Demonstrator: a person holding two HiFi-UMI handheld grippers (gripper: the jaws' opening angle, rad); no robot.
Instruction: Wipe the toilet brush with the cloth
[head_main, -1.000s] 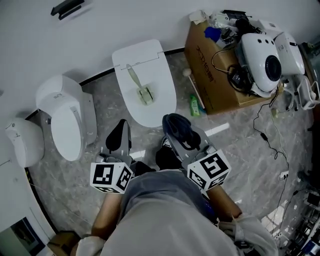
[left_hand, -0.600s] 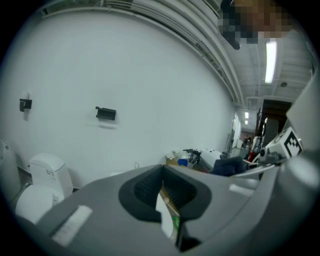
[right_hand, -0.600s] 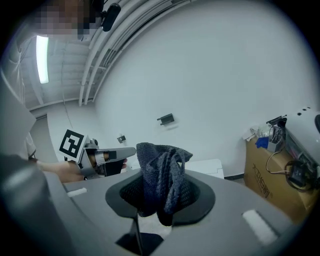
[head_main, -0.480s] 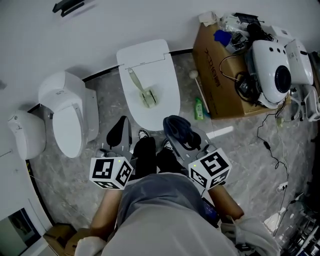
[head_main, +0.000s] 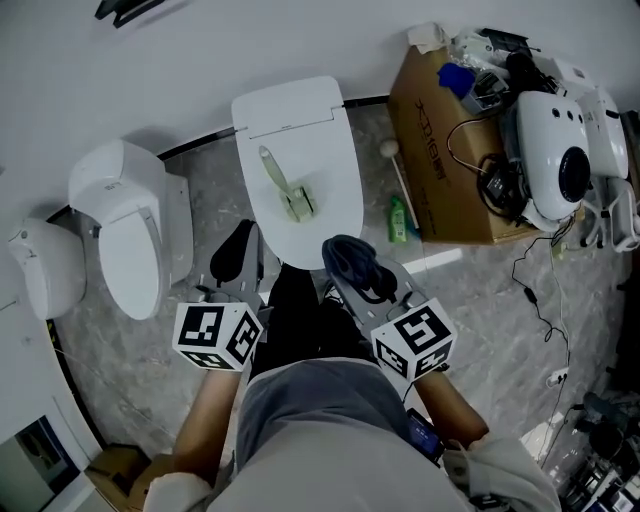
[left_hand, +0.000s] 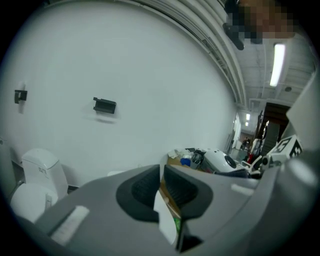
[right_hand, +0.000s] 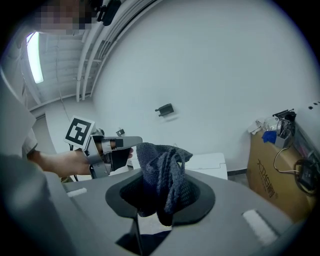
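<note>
A pale toilet brush (head_main: 283, 187) lies on the closed lid of the white toilet (head_main: 320, 130) ahead of me. My right gripper (head_main: 350, 262) sits just short of the lid's near edge, shut on a dark knitted cloth (head_main: 352, 258). In the right gripper view, the cloth (right_hand: 162, 167) bunches up between the jaws of the right gripper (right_hand: 159, 186). My left gripper (head_main: 237, 258) hovers to the left of the toilet's front, its jaws pressed together with nothing in them. The left gripper (left_hand: 162, 175) shows only a thin slit between its pads.
A second white toilet (head_main: 125, 225) stands at the left. A cardboard box (head_main: 440, 150) with cables and white devices (head_main: 560, 150) fills the right. A green bottle (head_main: 398, 218) and a stick lie on the floor between toilet and box. The person's dark legs (head_main: 300, 320) stand between the grippers.
The person has stepped closer to the toilet, so both grippers now sit nearer its front edge. The cloth stays held in the right gripper.
</note>
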